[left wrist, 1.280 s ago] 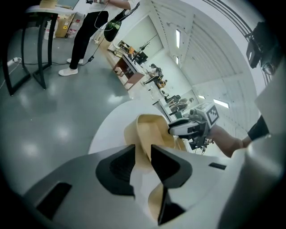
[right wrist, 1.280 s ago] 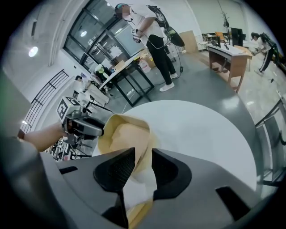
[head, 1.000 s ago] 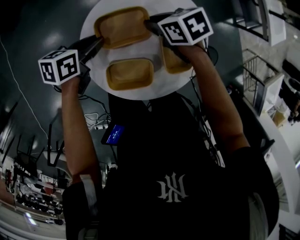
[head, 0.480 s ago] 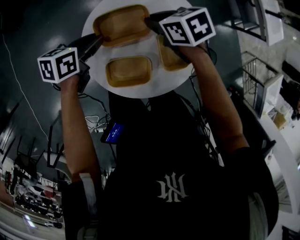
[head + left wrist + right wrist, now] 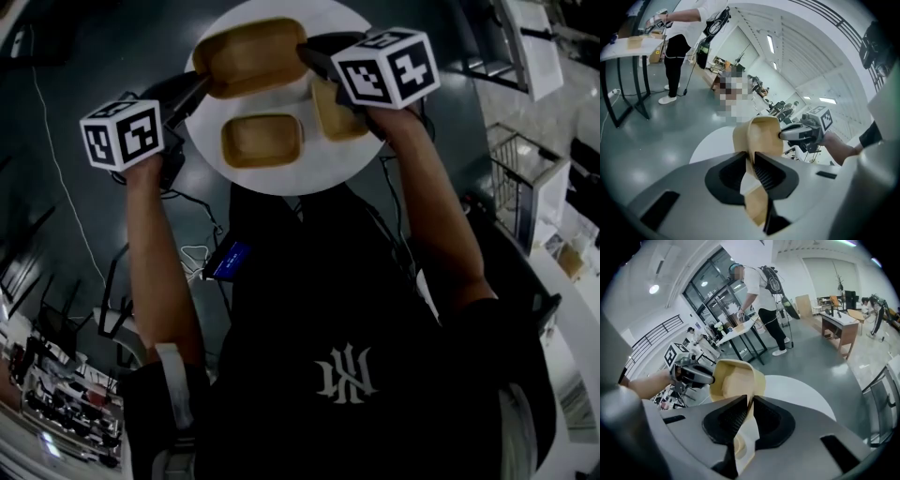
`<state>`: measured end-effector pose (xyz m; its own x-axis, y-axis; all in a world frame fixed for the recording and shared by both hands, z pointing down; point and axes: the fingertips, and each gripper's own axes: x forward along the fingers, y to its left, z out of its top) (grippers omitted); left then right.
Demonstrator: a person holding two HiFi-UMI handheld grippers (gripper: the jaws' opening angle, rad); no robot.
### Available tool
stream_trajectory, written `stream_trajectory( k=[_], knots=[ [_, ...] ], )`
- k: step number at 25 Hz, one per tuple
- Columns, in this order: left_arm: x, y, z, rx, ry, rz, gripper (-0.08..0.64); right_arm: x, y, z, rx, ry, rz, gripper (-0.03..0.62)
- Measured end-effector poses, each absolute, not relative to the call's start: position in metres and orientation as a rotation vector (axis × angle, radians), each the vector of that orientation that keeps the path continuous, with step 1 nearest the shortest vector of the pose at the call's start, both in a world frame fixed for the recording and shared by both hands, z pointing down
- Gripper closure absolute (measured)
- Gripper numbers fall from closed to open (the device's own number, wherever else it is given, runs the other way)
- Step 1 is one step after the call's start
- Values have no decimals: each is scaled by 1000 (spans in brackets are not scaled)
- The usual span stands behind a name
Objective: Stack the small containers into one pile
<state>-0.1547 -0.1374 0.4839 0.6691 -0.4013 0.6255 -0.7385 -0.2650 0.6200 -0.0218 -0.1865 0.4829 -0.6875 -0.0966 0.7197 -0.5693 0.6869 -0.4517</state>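
Over the round white table, our left gripper and right gripper, jaws just tightened to pinch opposite rims, have lifted the tan container clear, ready, we judge, to nest into the middle container below.

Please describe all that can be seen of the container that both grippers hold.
The container is a tan, thin-walled tray with rounded corners, empty, open side up. The left hand-held gripper pinches one end rim, the right hand-held gripper the opposite; their jaws have just been closing. It hangs above the white table.
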Motion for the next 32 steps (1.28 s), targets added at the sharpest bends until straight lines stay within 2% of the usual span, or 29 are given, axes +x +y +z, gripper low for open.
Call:
stream_trajectory(
  k=[11,16,32],
  knots=[
    [-143,-115,395,1981,-1010,431,512,-6,-158,401,493,-2383,845,525],
    [-141,-91,378,1984,-1032,442,515,-3,-136,377,451,-2459,931,528],
    [-151,-38,392,2048,-803,483,518,-6,-55,400,570,-2325,1017,529]
  ],
)
